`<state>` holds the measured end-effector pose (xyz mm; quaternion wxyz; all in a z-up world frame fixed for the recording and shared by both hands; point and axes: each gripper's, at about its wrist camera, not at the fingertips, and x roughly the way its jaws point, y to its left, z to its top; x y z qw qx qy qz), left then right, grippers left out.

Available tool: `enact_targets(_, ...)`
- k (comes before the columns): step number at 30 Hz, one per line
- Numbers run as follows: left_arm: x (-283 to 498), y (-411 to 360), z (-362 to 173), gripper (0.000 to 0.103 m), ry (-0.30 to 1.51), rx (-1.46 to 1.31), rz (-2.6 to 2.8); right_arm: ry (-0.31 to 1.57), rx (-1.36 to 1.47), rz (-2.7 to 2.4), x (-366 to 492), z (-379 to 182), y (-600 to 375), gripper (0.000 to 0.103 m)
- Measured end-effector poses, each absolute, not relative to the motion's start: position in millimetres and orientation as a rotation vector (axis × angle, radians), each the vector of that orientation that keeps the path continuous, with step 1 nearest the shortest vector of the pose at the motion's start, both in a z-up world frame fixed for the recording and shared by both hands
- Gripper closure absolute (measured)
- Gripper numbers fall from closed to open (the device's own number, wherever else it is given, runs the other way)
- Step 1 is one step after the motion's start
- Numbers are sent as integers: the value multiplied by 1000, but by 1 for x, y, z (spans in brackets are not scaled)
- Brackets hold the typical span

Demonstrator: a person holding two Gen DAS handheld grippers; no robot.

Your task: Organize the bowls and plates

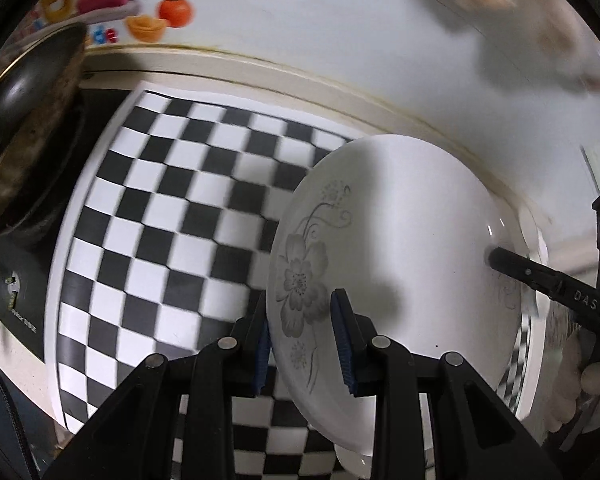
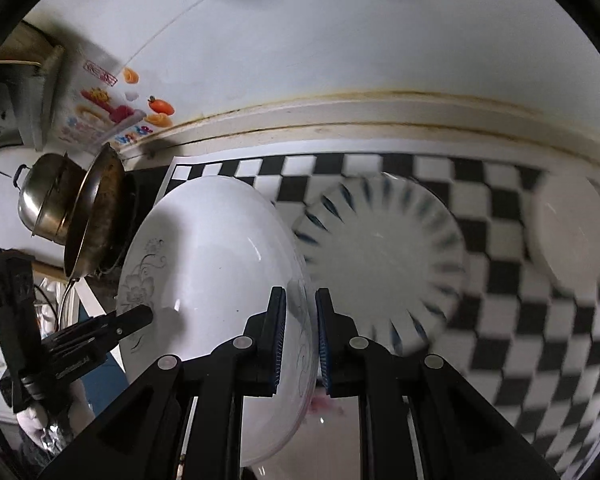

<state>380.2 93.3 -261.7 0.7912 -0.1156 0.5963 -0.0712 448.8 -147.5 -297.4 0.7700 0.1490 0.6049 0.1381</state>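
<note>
A white plate with a grey flower print (image 1: 400,248) hangs tilted above the checkered mat (image 1: 172,208). My left gripper (image 1: 302,340) is shut on its left rim. My right gripper (image 2: 300,340) is shut on the opposite rim of the same plate (image 2: 212,264). Each gripper shows in the other view: the right gripper's finger (image 1: 540,276) at the plate's right edge, the left gripper's finger (image 2: 128,320) at its left edge. A blue-striped plate (image 2: 384,260) lies on the mat behind it, and a plain white plate (image 2: 568,240) lies further right.
A dark wok (image 1: 28,132) and a steel pot (image 2: 48,196) stand at the left by the mat's edge. A white wall with fruit stickers (image 1: 156,12) runs along the back. Another dish edge (image 1: 540,320) lies under the held plate at right.
</note>
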Motion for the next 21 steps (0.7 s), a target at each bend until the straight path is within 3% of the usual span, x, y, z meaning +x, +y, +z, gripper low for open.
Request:
enact_targets(11,316,36,-309,77,1441,-145,-286,1374,431,155,323,-332,-209,86)
enact_targets(21,300,10,-335,77,1499,-30,-303,1441,475,93,270,-379,-226,86)
